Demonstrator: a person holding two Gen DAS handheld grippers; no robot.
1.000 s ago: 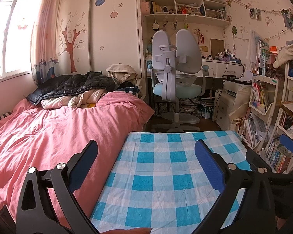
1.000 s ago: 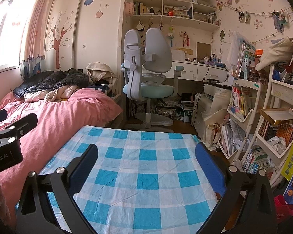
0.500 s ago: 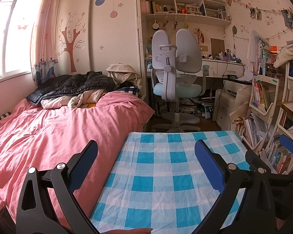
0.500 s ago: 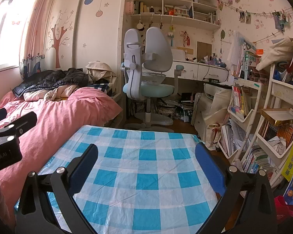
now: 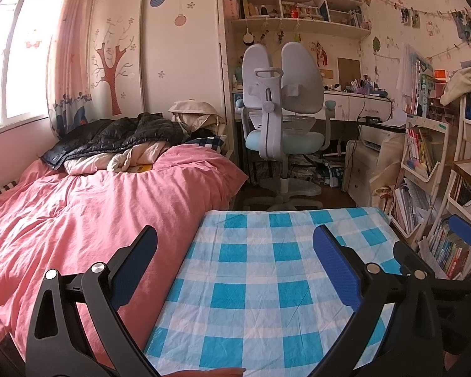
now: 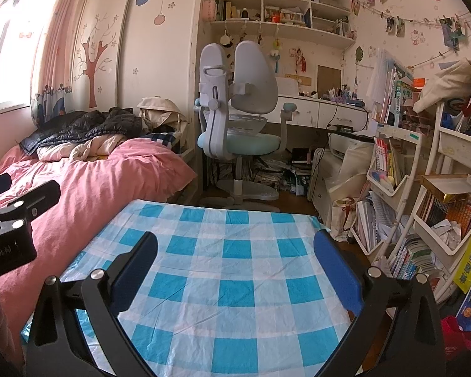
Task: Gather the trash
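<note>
We hold the left gripper (image 5: 235,267) and right gripper (image 6: 235,270) side by side above the blue-checked tablecloth (image 6: 235,282), both with jaws wide apart and empty. We cannot make out any trash on the cloth; beside it lies the pink bed (image 5: 94,207), beyond it the desk chair (image 6: 238,119).

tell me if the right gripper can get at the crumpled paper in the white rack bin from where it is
Probably yes. The right gripper hangs open over the checked cloth, and the crumpled paper lies uncovered in the open-topped rack bin to its right, nothing between them.
</note>
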